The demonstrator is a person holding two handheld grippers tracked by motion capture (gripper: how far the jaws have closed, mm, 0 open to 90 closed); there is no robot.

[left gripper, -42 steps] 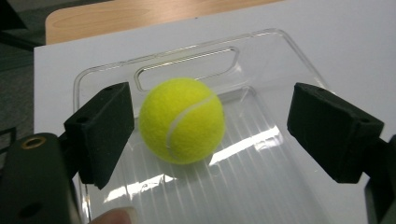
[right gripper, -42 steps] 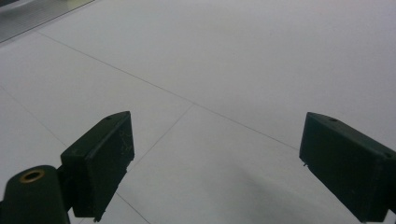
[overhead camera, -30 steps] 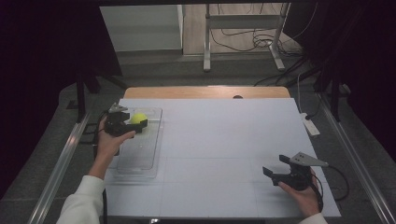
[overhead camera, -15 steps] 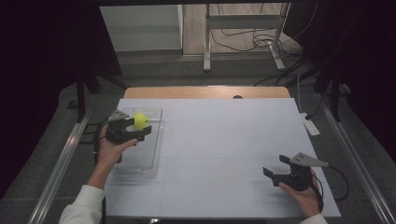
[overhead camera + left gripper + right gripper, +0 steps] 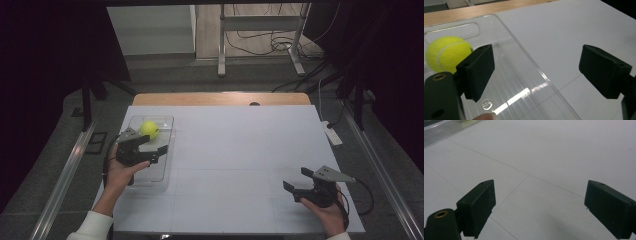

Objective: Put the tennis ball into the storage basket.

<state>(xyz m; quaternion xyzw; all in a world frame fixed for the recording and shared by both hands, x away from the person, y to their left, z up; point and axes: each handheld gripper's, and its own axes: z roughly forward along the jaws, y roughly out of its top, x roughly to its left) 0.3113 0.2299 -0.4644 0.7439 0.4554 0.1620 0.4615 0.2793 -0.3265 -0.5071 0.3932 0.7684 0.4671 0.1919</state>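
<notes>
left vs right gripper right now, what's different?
The left gripper hovers over the clear tray near the tennis ball; the right gripper sits over bare white table. The left gripper's jaws have just been opening, nothing between them; the right gripper's stand wide. Both are open, empty and hand-held.

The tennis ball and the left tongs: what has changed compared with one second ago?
The left tongs let go of the tennis ball and drew back toward the person, jaws opening with nothing between them. The ball now lies alone in the clear tray. The right tongs stayed open, unmoved.
</notes>
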